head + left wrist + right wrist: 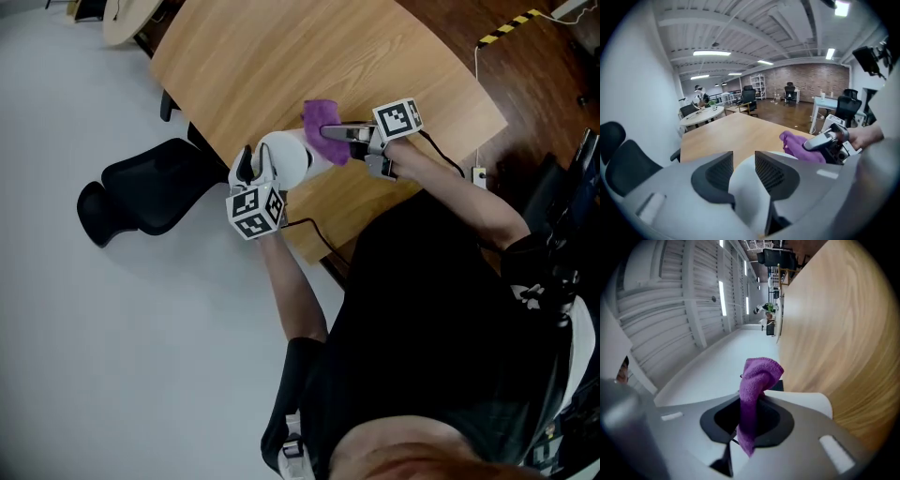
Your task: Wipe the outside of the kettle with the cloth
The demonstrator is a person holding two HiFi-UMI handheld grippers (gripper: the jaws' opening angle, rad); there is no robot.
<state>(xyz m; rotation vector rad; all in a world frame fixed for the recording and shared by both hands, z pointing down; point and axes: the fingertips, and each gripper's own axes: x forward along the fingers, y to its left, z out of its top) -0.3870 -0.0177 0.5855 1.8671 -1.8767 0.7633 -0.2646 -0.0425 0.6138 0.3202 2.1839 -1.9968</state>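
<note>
**Q.** Where does the kettle stand, and how is it held?

**A.** The white rounded kettle stands on the pale wooden table, near its front edge. The left gripper has its tongs pressed on a white part of the kettle, which fills the gap between them. Whether that part is handle or wall cannot be told. The right gripper pinches a purple terry cloth at the kettle's far side, with a free fold standing out past the tips.

**Q.** How is the wipe best done?

**A.** Probably by bracing the kettle firmly with the left gripper. The free fold should lie flat on the wall and sweep round the curve in overlapping passes. Only cloth, not the hard tips, should meet the surface.

**Q.** Which way does the kettle point?

**A.** It appears upright. If so, its long axis runs towards the head camera and shows foreshortened. No view shows a spout clearly, so its heading is undetermined.
</note>
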